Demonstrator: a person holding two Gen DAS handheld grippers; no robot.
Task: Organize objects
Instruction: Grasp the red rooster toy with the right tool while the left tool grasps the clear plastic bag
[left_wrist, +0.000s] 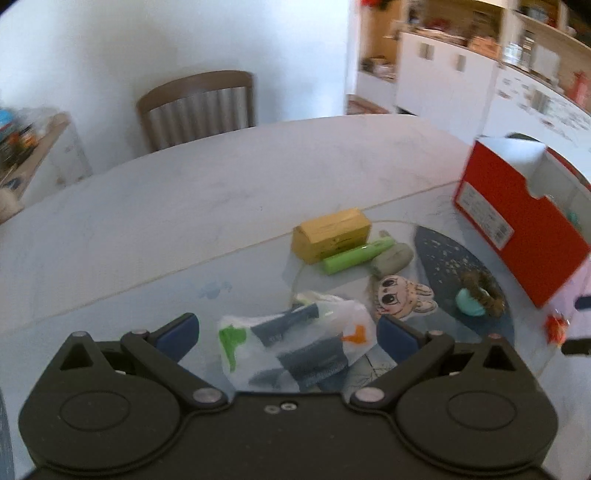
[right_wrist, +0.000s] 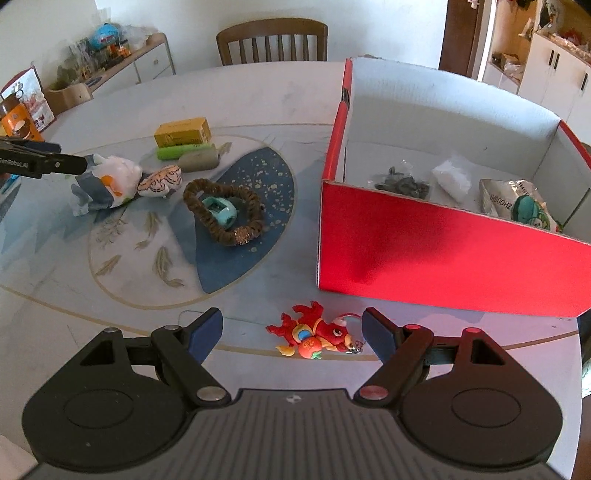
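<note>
Left gripper (left_wrist: 288, 334): jaws wide apart around a clear plastic bag (left_wrist: 299, 347) of dark cloth, seemingly not yet pinching it.
Table centre: yellow box (right_wrist: 182, 134), green tube (right_wrist: 181, 151), brown hair scrunchie (right_wrist: 221, 210) ringing a teal item.
Right gripper (right_wrist: 291, 332): spread open, empty, over a red dragon keychain (right_wrist: 314, 332).
Far right: red cardboard box (right_wrist: 443, 254), holding packets.

The red cardboard box (left_wrist: 517, 236) is cut off by the frame's right edge; the shelves (left_wrist: 461, 33) behind are blurred, their contents unreadable.
</note>
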